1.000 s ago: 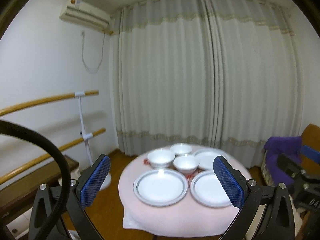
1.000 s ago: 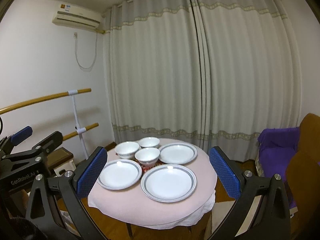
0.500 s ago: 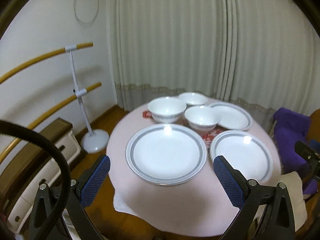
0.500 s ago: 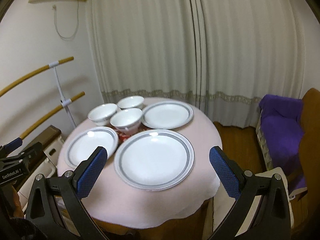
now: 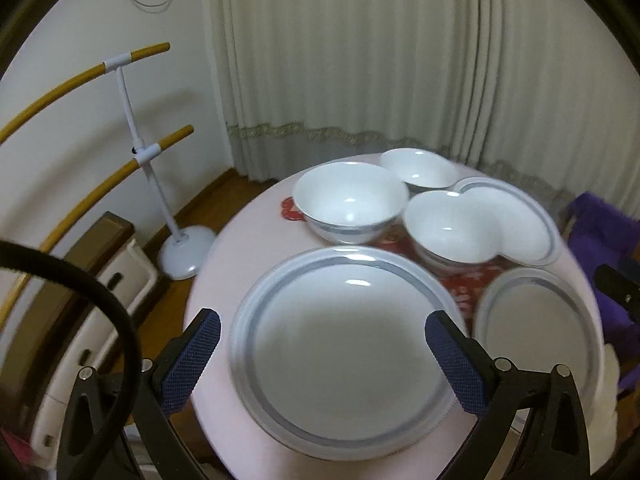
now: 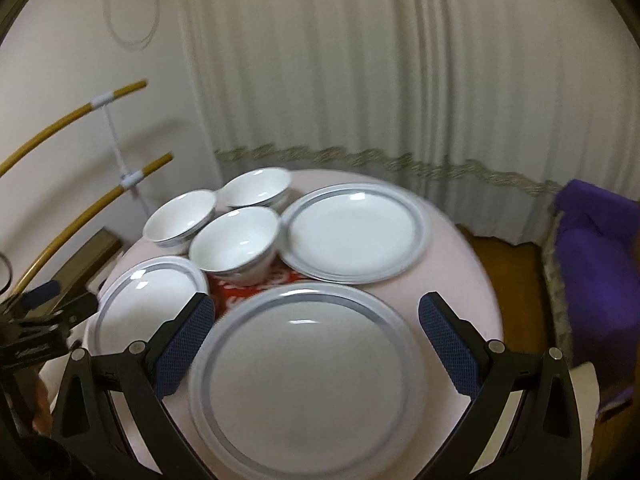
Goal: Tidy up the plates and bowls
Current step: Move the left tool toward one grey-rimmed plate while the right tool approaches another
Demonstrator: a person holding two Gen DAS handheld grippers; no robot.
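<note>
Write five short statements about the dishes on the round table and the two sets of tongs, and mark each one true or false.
1. Three white bowls stand on the round pink-covered table. True.
2. The bowls are stacked inside one another. False: they stand side by side, each on its own.
3. The left tongs are open, with a grey-rimmed white plate seen between the blue pads. True.
4. The right tongs are shut on a bowl. False: they are open and hold nothing.
5. Only two plates are on the table. False: three grey-rimmed plates lie there, none stacked.
</note>
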